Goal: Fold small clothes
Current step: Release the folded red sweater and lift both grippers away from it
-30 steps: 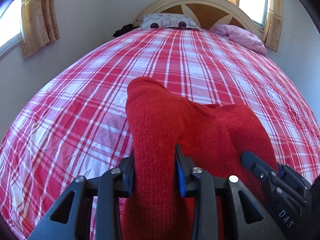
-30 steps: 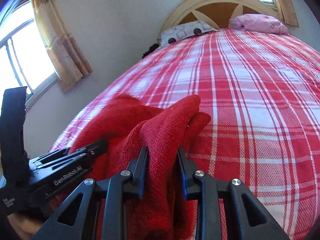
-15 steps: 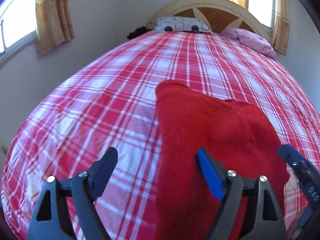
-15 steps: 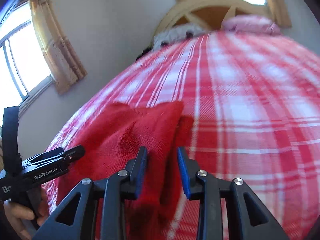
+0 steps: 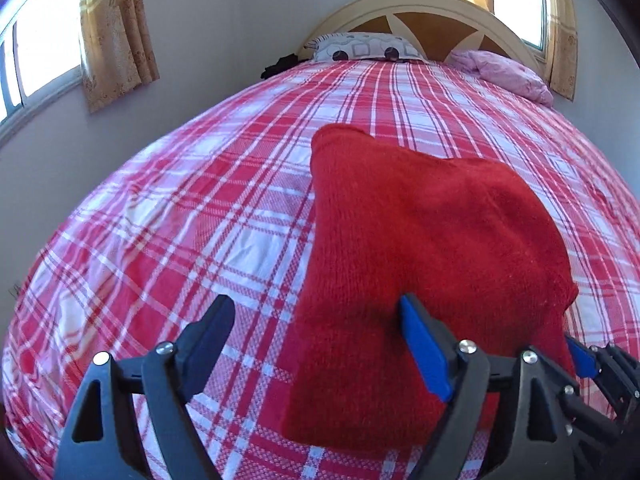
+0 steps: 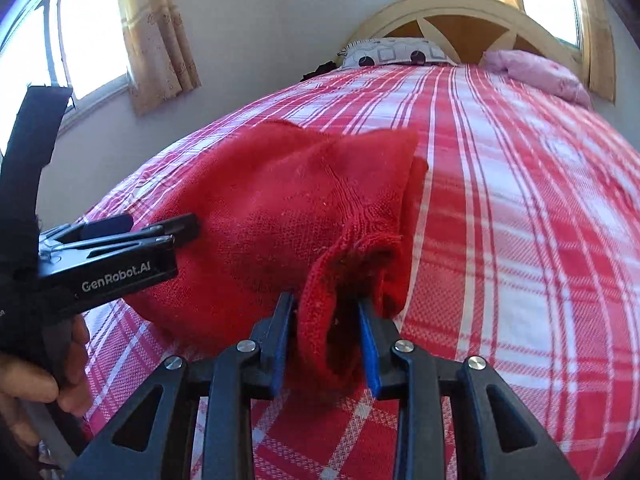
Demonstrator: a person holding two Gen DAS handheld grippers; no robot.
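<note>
While the right fingers [image 6: 326, 330] pinch the red knit [image 6: 288, 216], the "GenRobot.AI"-marked left fingers [image 5: 316, 332] gape.

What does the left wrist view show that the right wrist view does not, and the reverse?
Only the left wrist view: the left tongs from behind, wide open, one finger over the red knit garment, the other over the bed.

Only the right wrist view: the right tongs shut on a bunched edge of the garment, and the person's hand holding the left tool.

Both: the garment on the plaid bedsheet, the patterned pillow, the pink pillow, the headboard and curtained windows.
</note>
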